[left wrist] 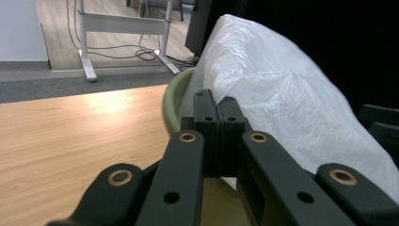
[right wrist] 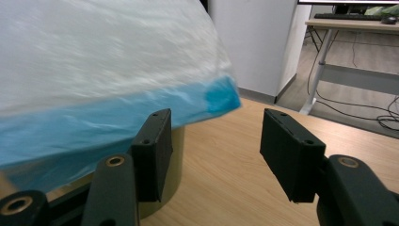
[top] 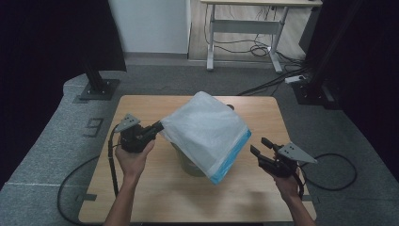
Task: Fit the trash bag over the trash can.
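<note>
1. Grey carpet runs round a wooden table [top: 155, 188], with a white desk frame [top: 244, 28] and loose cables on the floor behind it.
2. Black stands rise at both far corners of the carpet, one at the left [top: 96, 80] and one at the right.
3. At the middle of the table stands a green bin [top: 188, 165], low and round, its rim pale olive.
4. Over the bin lies a white bag [top: 204, 127], a thin plastic sheet with a blue band along its near right edge.
5. That bag is spread slanting, high at the far side and dropping toward the near right, so it hides most of the bin.
6. The left gripper [top: 157, 127] comes in from the left, held in the person's left hand [top: 134, 157].
7. Its jaws are pressed together on the left edge of the bag, just above the bin's rim; in the left gripper view [left wrist: 217, 117] the pads meet with the white film running off to the right of them.
8. The right gripper [top: 260, 146] hovers near the bag's blue corner, a little apart from it and above the table.
9. Its jaws stand parted with nothing between them; in the right gripper view [right wrist: 214, 141] the blue band hangs just above the left jaw, blurred, and the bin's side shows behind that jaw.
</note>
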Motion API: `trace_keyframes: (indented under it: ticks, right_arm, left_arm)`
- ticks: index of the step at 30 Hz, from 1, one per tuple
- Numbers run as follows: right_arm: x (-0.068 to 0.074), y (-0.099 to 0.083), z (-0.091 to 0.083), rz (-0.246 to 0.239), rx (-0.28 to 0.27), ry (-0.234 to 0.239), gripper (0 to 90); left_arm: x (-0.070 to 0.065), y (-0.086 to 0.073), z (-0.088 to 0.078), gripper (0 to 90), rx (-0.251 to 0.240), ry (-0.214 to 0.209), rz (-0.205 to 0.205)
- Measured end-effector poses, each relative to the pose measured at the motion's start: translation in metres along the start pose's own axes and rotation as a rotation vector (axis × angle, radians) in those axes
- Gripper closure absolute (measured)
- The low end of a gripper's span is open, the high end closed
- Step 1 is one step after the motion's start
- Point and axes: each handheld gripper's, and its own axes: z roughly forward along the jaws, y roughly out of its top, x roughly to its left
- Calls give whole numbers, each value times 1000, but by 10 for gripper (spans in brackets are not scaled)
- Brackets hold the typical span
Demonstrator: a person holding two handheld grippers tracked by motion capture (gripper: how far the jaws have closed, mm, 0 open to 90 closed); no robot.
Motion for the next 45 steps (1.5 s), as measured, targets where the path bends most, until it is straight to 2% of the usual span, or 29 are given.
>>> trace_keyframes:
  ticks: [2, 9, 10, 13, 15, 17, 19, 22, 24, 26, 29, 32, 35, 39, 41, 42, 45]
  right_arm:
    - [-2, 1, 6, 2, 1, 12, 426]
    - [-2, 15, 21, 20, -22, 100, 409]
    - [-2, 15, 21, 20, -22, 100, 409]
    - [-5, 20, 28, 59, -11, 139, 387]
    - [-5, 20, 29, 68, -8, 147, 386]
    - [-4, 20, 34, 82, -8, 184, 392]
    - [-1, 20, 38, 82, -8, 211, 472]
    - [1, 19, 41, 80, -13, 243, 699]
    - [2, 19, 41, 78, -20, 253, 803]
    - [2, 22, 39, 69, -27, 249, 855]
    - [0, 28, 32, 55, -34, 217, 870]
    - [-3, 34, 26, 58, -51, 204, 871]
    - [-10, 45, 12, 58, -60, 173, 871]
    - [-14, 52, 0, 40, -75, 146, 872]
    - [-15, 56, -4, 33, -72, 121, 873]
    - [-15, 57, -6, 33, -70, 112, 873]
    - [-18, 59, -8, 37, -63, 96, 873]
  left_arm:
    - [4, 0, -1, 890, 2, 10, 1]
    - [19, 2, -3, 889, -1, 18, -16]
    - [19, 2, -3, 889, -1, 18, -16]
    - [28, 3, -3, 889, 6, 26, -32]
    - [30, 2, -3, 889, 7, 25, -34]
    - [31, 2, 0, 888, 15, 20, -32]
    - [31, 1, 1, 887, 16, 14, -32]
    - [28, 1, 2, 886, 12, 3, -27]
    - [25, 2, 2, 886, 12, -5, -21]
    - [24, 2, 2, 886, 9, -12, -25]
    - [21, 3, 8, 886, 13, -34, -27]
    - [17, 4, 12, 883, 20, -45, -21]
    - [7, 5, 24, 871, 40, -59, -4]
    - [-7, 10, 39, 847, 66, -105, 9]
    - [-8, 11, 40, 777, 81, -122, 2]
    - [-7, 11, 39, 708, 80, -123, -3]
    - [-2, 13, 29, 522, 86, -96, -4]
